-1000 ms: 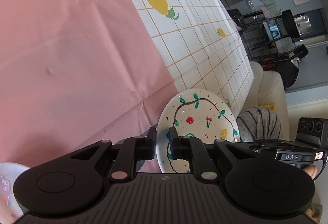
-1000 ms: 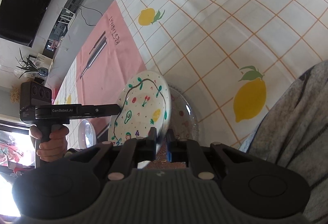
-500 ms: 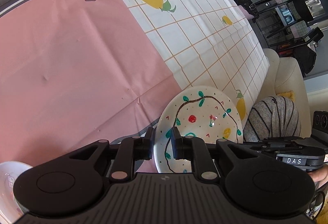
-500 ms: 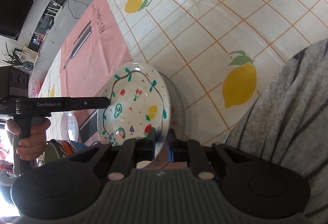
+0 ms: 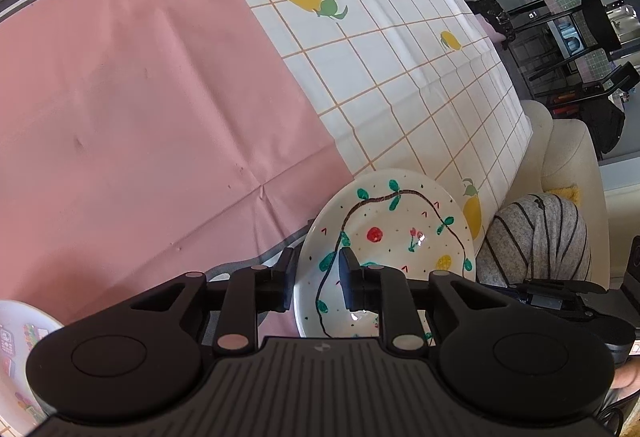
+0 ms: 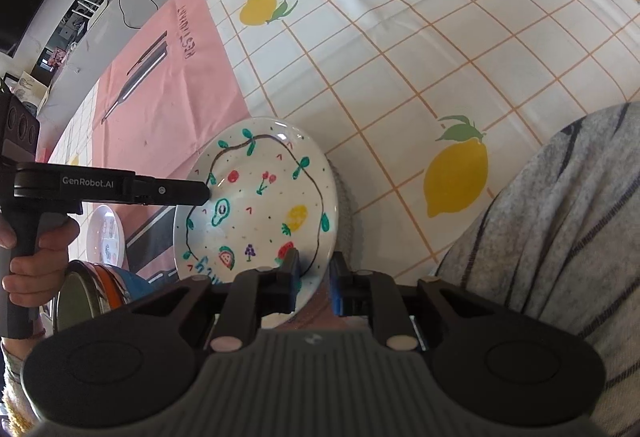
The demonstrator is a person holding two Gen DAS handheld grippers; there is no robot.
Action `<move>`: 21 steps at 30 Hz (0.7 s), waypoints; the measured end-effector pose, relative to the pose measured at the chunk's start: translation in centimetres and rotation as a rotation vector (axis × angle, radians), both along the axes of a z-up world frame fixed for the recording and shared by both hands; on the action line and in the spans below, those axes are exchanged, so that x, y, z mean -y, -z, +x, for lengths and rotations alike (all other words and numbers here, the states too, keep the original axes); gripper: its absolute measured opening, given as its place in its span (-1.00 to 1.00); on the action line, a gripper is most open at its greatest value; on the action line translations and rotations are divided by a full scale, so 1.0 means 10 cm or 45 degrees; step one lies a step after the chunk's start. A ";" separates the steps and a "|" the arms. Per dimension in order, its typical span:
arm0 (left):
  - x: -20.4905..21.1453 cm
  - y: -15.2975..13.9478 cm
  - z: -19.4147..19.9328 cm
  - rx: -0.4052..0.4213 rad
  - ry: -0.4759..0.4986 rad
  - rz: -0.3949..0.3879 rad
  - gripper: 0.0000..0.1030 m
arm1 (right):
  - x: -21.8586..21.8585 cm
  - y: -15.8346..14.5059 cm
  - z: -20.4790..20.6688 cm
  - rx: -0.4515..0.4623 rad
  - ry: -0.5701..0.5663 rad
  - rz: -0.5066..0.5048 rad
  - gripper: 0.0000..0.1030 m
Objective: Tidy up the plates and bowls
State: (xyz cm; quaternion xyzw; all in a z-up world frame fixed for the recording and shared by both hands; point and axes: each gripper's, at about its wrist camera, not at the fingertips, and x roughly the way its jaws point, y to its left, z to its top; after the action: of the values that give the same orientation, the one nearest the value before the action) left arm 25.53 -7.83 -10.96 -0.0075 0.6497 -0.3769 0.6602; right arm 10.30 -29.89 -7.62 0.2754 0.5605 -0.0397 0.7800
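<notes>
1. A white painted plate (image 6: 260, 205), decorated with a dark looping line, green leaves and small fruit drawings, is lying near the close edge of the table, just where the pink placemat (image 5: 140, 109) is meeting the lemon-print tablecloth (image 6: 420, 49)
2. The plate is resting on top of a clear glass plate (image 6: 346, 209), whose rim is peeking out along the painted plate's right side in the right wrist view
3. The left gripper (image 5: 318, 279) is straddling the plate's left rim, one finger under the edge and one above the painted face; its jaws are opening and a gap is showing between the pads and the rim
4. The right gripper (image 6: 314, 277) is straddling the plate's near right rim in the same way; its jaws are also opening, with the rim sitting loosely between them
5. In the right wrist view the left gripper is reaching in from the left, its tip at the plate's left edge, and a hand (image 6: 36, 257) is gripping its handle
6. A small white plate (image 6: 105, 233) with printed pictures is lying to the left on the placemat
7. An orange and blue bowl (image 6: 96, 289) is sitting at the near left
8. A grey striped sleeve (image 6: 560, 237) is filling the right side
</notes>
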 end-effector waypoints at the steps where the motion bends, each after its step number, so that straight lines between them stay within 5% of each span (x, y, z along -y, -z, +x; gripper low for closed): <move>1: 0.01 0.00 -0.01 0.006 0.002 0.003 -0.52 | -0.02 -0.01 0.00 0.001 -0.008 -0.022 -0.71; 21: 0.06 -0.03 -0.09 0.048 -0.008 0.025 -0.43 | -0.19 -0.07 -0.05 -0.017 -0.033 -0.211 -0.70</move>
State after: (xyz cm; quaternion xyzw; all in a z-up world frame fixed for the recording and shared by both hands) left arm 24.64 -8.42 -10.69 0.0040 0.6407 -0.3686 0.6735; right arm 9.78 -28.04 -6.90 0.2021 0.5641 -0.0778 0.7968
